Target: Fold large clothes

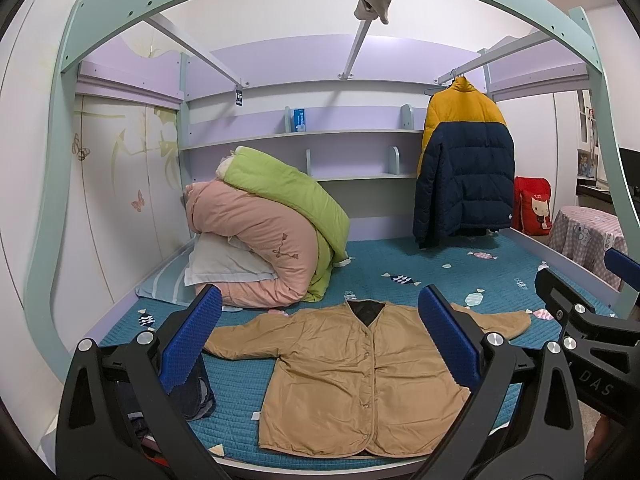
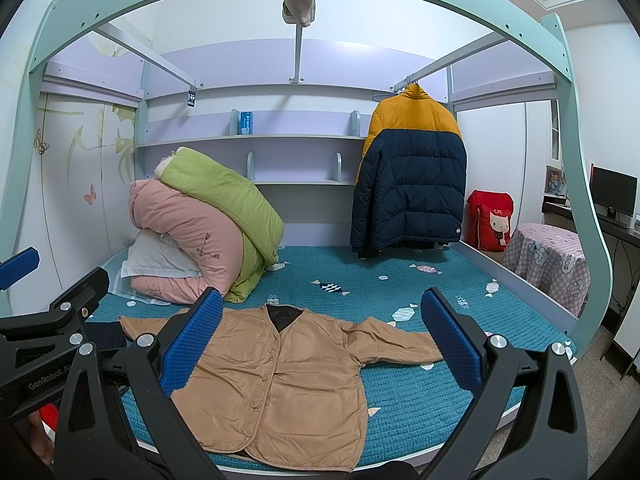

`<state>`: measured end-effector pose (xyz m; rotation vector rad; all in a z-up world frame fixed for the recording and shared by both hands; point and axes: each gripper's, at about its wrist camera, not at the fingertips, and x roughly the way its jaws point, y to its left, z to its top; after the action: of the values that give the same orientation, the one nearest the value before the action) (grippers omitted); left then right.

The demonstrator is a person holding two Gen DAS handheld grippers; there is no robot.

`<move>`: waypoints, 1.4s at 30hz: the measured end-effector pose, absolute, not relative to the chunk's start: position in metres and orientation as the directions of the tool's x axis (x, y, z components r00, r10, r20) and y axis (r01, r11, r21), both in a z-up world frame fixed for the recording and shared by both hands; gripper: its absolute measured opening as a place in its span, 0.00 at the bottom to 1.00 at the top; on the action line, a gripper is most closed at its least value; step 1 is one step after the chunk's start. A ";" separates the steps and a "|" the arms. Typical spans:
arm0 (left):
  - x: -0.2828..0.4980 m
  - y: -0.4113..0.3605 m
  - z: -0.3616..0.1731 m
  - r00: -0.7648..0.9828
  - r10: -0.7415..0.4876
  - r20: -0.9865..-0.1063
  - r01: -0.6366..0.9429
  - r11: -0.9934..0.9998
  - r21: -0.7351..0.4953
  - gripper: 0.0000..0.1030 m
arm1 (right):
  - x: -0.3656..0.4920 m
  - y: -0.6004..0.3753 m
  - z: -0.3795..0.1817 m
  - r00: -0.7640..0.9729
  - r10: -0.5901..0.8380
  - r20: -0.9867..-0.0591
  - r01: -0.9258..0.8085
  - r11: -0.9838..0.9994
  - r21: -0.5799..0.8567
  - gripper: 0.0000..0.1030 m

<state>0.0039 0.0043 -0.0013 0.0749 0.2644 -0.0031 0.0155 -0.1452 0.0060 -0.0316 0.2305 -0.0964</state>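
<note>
A tan jacket (image 1: 352, 376) (image 2: 280, 376) lies flat on the blue-green bed mat (image 1: 460, 264) (image 2: 400, 272), near the mat's front edge. Its front faces up. It is closed with a row of small round snaps down the middle. The neck is cut in a V, and dark quilted lining shows inside it. Both sleeves are spread out to the sides on the mat. The cloth is thin and wrinkly. The collar points toward the far end of the mat, and the bottom hem lies by the front edge.
</note>
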 end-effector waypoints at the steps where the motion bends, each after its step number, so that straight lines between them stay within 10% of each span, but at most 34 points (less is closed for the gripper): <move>1: 0.004 0.004 -0.001 0.965 0.007 -0.261 0.013 0.997 0.074 0.96 | 0.015 -0.145 0.006 0.969 -0.099 -0.227 0.091 0.995 -0.043 0.93; 42: 0.007 0.006 -0.006 0.961 0.006 -0.276 0.016 0.997 0.075 0.96 | 0.024 -0.147 -0.002 0.963 -0.103 -0.249 0.096 0.995 -0.042 0.93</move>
<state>0.0074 0.0063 -0.0059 0.0767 0.2796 -0.0049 0.0244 -0.1466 -0.0019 -0.0296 0.2533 -0.1006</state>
